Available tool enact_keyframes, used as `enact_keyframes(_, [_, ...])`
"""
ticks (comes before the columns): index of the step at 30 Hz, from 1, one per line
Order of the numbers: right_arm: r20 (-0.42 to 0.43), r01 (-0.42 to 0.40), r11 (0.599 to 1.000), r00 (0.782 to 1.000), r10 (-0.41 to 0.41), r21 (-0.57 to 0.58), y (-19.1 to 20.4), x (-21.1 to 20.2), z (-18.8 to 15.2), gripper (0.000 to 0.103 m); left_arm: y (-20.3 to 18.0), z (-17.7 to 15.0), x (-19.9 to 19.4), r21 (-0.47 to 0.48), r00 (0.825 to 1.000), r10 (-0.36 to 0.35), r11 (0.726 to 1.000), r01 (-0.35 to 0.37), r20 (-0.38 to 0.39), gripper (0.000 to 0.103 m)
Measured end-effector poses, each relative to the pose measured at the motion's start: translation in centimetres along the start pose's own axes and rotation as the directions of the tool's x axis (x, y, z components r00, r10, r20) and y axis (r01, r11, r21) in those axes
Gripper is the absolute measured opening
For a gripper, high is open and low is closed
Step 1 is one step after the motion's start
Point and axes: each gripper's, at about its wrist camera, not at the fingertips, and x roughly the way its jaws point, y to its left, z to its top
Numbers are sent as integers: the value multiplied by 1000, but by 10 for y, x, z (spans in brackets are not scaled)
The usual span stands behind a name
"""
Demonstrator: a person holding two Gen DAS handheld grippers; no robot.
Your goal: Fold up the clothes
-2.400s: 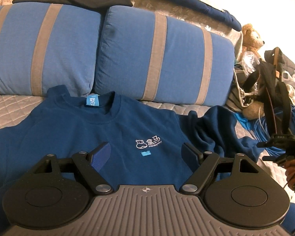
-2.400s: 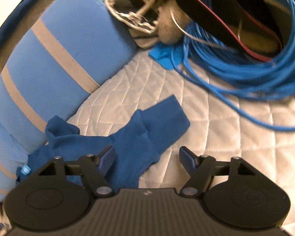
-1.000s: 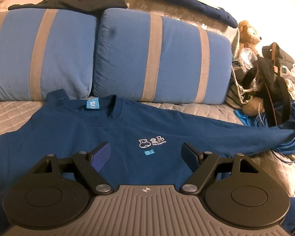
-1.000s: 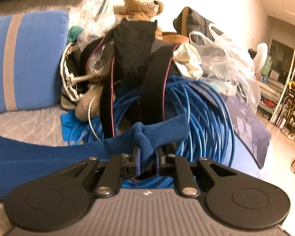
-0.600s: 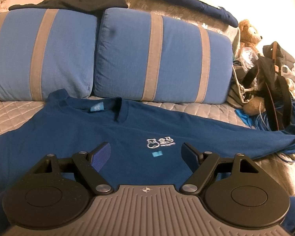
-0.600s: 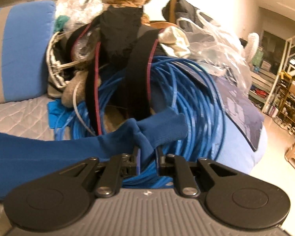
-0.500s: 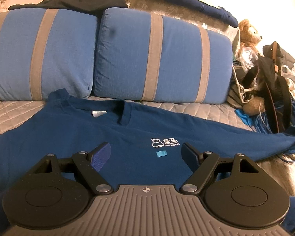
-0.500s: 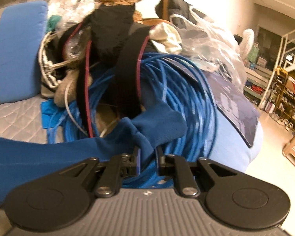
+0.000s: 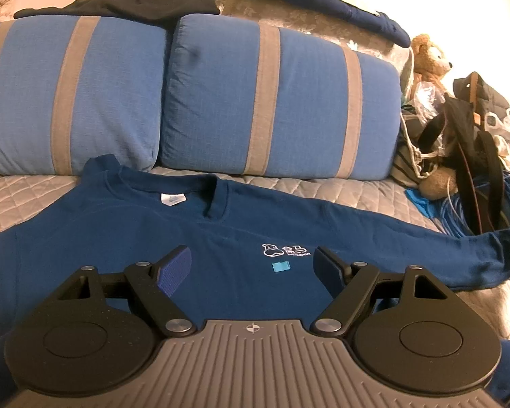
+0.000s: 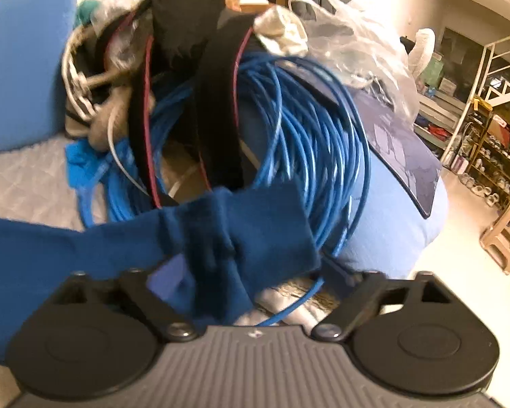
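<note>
Warm, yellowish indoor light fills both views. In the left wrist view the picture is sharp; the wall [image 9: 476, 3] at the far right is blown out to a pale glare, and the striped cushions [image 9: 275, 102] bow with fisheye curvature toward the edges. Soft shadow sits under the cushions. The right wrist view is smeared by motion blur: the blue cable coil [image 10: 309, 149] and sleeve cuff [image 10: 268, 231] lack crisp edges, and the corners go dark.

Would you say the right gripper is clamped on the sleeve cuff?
No, the right gripper has just been opening and its jaws stand wide, with the sleeve cuff loose between them.
</note>
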Motion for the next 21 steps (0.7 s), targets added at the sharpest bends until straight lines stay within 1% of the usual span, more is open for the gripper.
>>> enact_keyframes(2, [4,-53,999,999,53,-3,6,-9,3,96,0,0,0,0,1000,0,1000,0,1,79])
enact_keyframes(4, [18,-131,991,991,132,-17,17,-20,7,96,-1,0,0,0,1000,2,1000,-2,1,79])
enact_keyframes(7, [37,-254,965,966,257,-69,38,-33,16,95,-1,0,-1,-1,1000,2,1000,-2,4,79])
enact_keyframes(10, [49,-367,914,924,380,-175,67,-44,23,93,-1,1,-1,-4,1000,3,1000,-3,7,79])
enact_keyframes(11, [50,-397,892,908,416,-217,78,-47,25,90,0,1,-1,-7,1000,5,1000,-5,6,79])
enact_keyframes(14, [23,-486,808,853,522,-332,117,-54,31,86,1,1,-1,-12,1000,10,1000,-10,4,79])
enact_keyframes(17, [-20,-552,733,804,595,-398,155,-54,39,82,2,2,-1,-15,1000,16,1000,-16,2,79])
enact_keyframes(19, [-41,-570,701,787,615,-428,177,-50,43,80,3,2,-1,-16,1000,17,1000,-16,1,79])
enact_keyframes(21, [-66,-585,670,774,630,-458,200,-44,46,76,3,2,0,-17,1000,15,1000,-15,-2,79])
